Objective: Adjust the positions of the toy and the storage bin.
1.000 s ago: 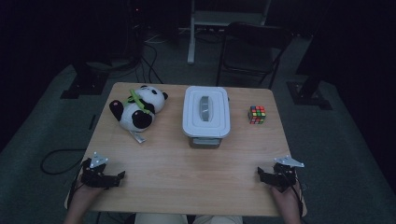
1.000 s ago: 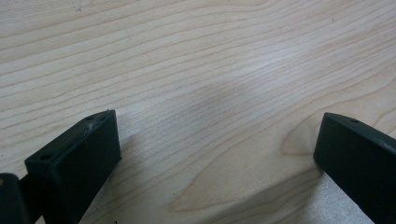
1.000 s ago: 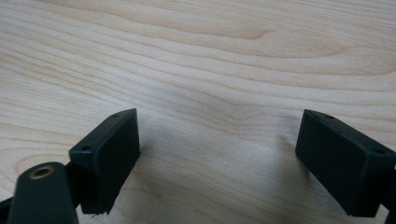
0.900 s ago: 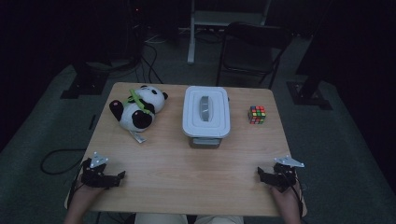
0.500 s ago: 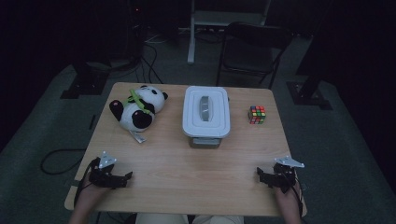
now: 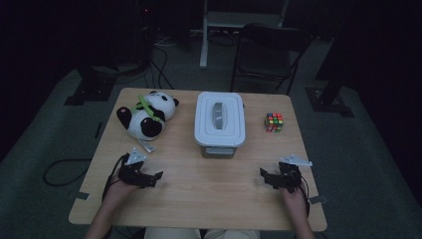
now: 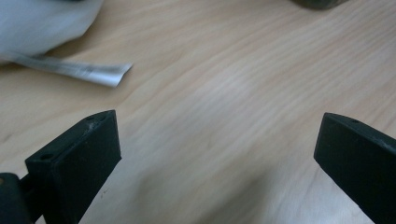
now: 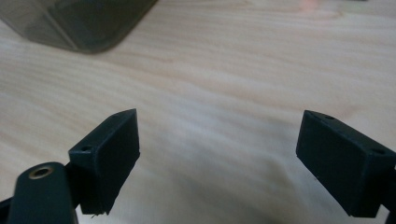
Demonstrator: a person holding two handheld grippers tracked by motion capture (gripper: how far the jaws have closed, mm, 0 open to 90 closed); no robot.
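A plush panda lies at the table's far left, its white tag flat on the wood. A white lidded box stands at the middle back, its grey corner showing in the right gripper view. A colour cube sits at the far right. My left gripper rests near the front left, jaws wide apart over bare wood. Near the front right my right gripper is open too, holding nothing.
The wooden table has bare room between the two grippers. Behind it stand a dark chair and a white desk frame. Cables lie on the floor at the left.
My left gripper has moved right and slightly forward along the table's front. The right gripper has stayed nearly still.
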